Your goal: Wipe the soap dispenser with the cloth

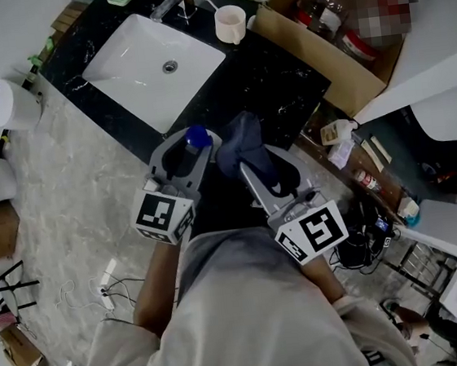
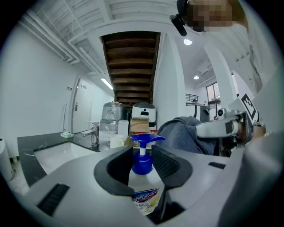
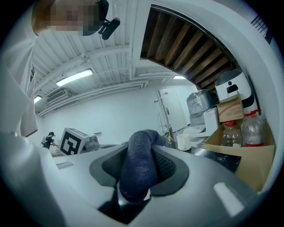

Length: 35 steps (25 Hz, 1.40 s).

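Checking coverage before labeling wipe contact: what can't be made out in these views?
Base of the soap dispenser: left gripper view, sunk behind the fingers; head view shows only its blue pump.
Whether the cloth touches the dispenser: head view, the left gripper covers the bottle's side.
Cloth's lower end: right gripper view, behind that gripper's fingers.
Contents of the cardboard box: head view, partly under a mosaic patch.
Label print: left gripper view, too small.
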### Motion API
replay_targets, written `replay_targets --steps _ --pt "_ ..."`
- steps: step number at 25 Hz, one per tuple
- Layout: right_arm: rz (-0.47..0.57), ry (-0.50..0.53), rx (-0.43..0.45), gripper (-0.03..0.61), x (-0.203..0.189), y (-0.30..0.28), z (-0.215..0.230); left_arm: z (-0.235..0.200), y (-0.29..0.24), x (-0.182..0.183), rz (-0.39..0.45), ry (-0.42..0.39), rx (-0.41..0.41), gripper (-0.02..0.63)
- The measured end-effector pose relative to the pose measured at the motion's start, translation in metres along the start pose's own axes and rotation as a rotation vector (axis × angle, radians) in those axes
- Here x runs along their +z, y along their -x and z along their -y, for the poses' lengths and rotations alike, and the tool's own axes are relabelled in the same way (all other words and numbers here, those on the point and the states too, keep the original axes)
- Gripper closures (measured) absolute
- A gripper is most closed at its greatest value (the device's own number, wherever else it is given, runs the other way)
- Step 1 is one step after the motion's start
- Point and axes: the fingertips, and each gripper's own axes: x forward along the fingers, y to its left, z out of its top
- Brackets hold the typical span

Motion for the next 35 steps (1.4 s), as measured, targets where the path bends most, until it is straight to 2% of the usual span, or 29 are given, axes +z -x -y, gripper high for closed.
replay_targets --steps 12,16,21,25,32,35 --pt "-0.083 -0.009 0.035 0.443 -0.025 -0.018 0.001 0.001 0.006 -0.001 0.014 0.015 -0.059 0.485" --pt "-0.103 -0.022 0.041 0.443 -0.034 -0.023 -0.001 0.004 0.01 0.002 -0.013 -0.003 -0.09 0.485" --pt "-0.127 -0.021 0.068 0.443 -0.039 -0.028 -0.004 0.006 0.016 0.001 -0.01 0.017 -0.225 0.486" --pt "-0.137 -0.021 0.081 0.443 -0.043 -0.033 -0.009 0.005 0.022 0.002 -0.035 -0.015 -0.324 0.486" --pt "-0.18 -0.033 0.05 0.443 -0.056 -0.034 0.002 0.018 0.023 -0.006 -0.098 -0.066 -0.49 0.486" --pt "-0.196 -0.051 0.03 0.443 -0.062 -0.034 0.007 0.018 0.02 -0.006 -0.097 -0.063 -0.521 0.486"
